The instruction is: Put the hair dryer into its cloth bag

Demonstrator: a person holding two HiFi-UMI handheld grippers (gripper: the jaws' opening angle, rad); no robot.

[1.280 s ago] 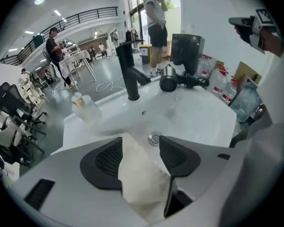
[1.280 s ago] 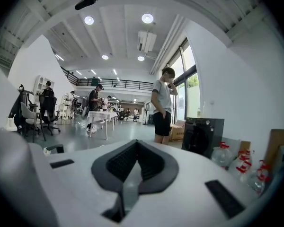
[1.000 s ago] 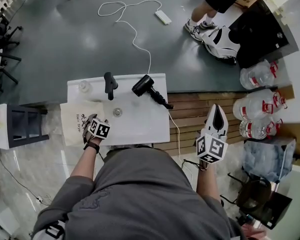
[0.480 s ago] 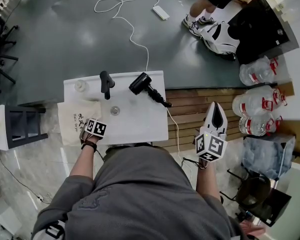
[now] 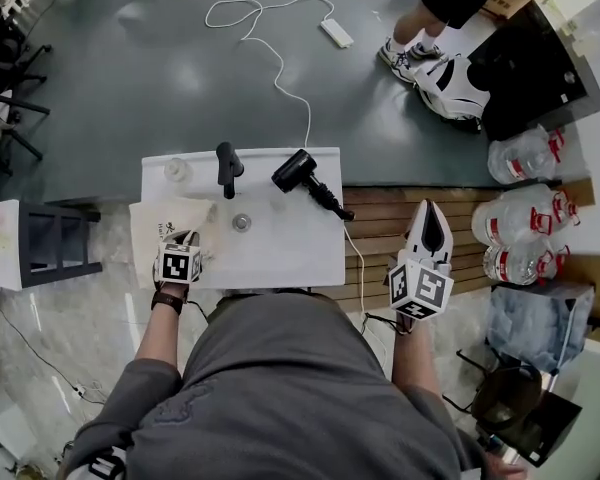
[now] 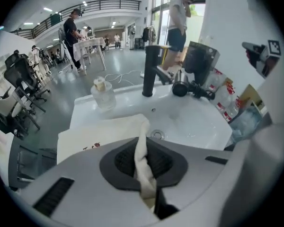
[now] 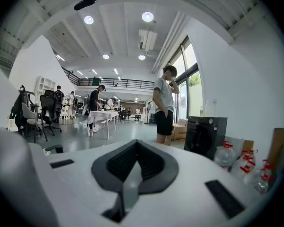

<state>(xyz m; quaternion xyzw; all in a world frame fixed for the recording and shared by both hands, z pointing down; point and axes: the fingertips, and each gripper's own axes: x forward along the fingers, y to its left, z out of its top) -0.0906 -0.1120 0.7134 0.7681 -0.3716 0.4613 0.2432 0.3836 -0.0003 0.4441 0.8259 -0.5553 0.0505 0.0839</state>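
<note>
A black hair dryer [image 5: 295, 171] lies on the white sink counter [image 5: 300, 253] at its back right, also seen in the left gripper view [image 6: 182, 88]. A cream cloth bag [image 5: 165, 230] lies on the counter's left side. My left gripper [image 5: 187, 240] has just been closing on the bag's edge. A bunched strip of the cloth bag [image 6: 141, 148] is now pinched between its shut jaws [image 6: 144, 167]. My right gripper [image 5: 432, 213] hovers right of the counter, off the sink. It is shut and empty in the right gripper view [image 7: 137, 171].
A black faucet [image 5: 227, 166] and a small clear bottle [image 5: 178, 169] stand at the sink's back. The dryer's cord [image 5: 352, 258] hangs off the right edge. Large water bottles [image 5: 520, 218] sit to the right, a black rack [image 5: 50, 243] to the left. A person [image 5: 435, 8] stands beyond.
The left gripper's jaws have shut on the bag's edge and lifted it, so the cloth now bunches up. The right gripper has barely moved.
</note>
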